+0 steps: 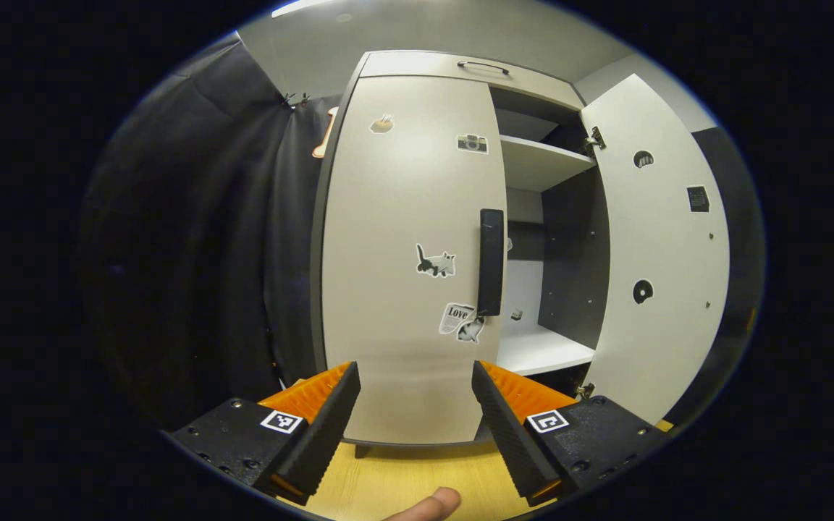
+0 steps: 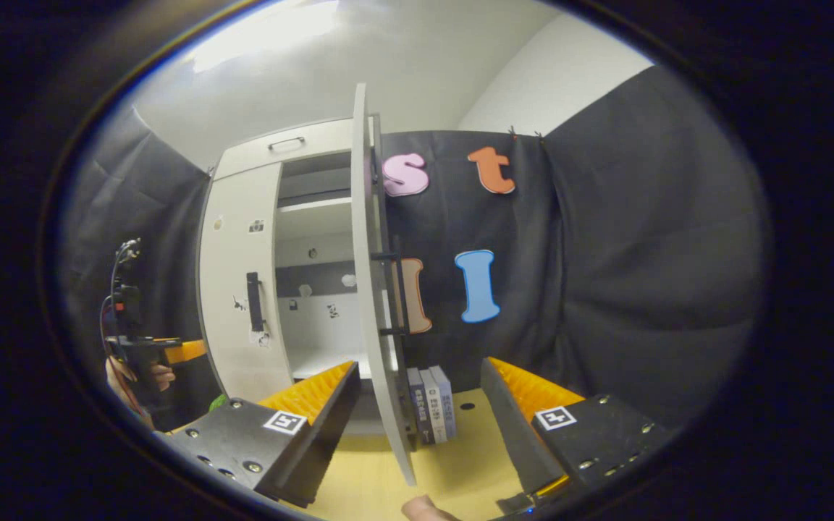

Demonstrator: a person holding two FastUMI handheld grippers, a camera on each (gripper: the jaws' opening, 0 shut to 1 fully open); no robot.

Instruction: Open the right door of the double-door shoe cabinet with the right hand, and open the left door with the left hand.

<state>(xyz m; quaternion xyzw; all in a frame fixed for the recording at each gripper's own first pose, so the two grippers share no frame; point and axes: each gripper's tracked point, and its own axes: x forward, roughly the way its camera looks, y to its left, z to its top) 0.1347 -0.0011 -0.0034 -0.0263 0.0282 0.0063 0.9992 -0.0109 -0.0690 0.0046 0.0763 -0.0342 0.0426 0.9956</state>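
Observation:
The pale shoe cabinet (image 1: 424,64) stands ahead. Its left door (image 1: 395,289) is closed and carries stickers and a dark vertical handle (image 1: 491,262). The right door (image 1: 659,246) is swung wide, baring white shelves (image 1: 544,163). My left gripper (image 1: 415,405) is open, a short way in front of the left door's lower part, touching nothing. In the right gripper view the right door (image 2: 368,289) is seen edge-on, its handle (image 2: 397,293) on the far face. My right gripper (image 2: 420,405) is open, with the door's lower edge between its spread fingers. The left gripper (image 2: 163,354) shows at far left in a hand.
Black cloth (image 2: 605,253) hangs on both sides of the cabinet. A few books (image 2: 431,405) stand on the wooden floor (image 2: 475,463) behind the open door. A drawer front with a handle (image 1: 483,67) tops the cabinet. A fingertip (image 1: 428,505) shows at the bottom edge.

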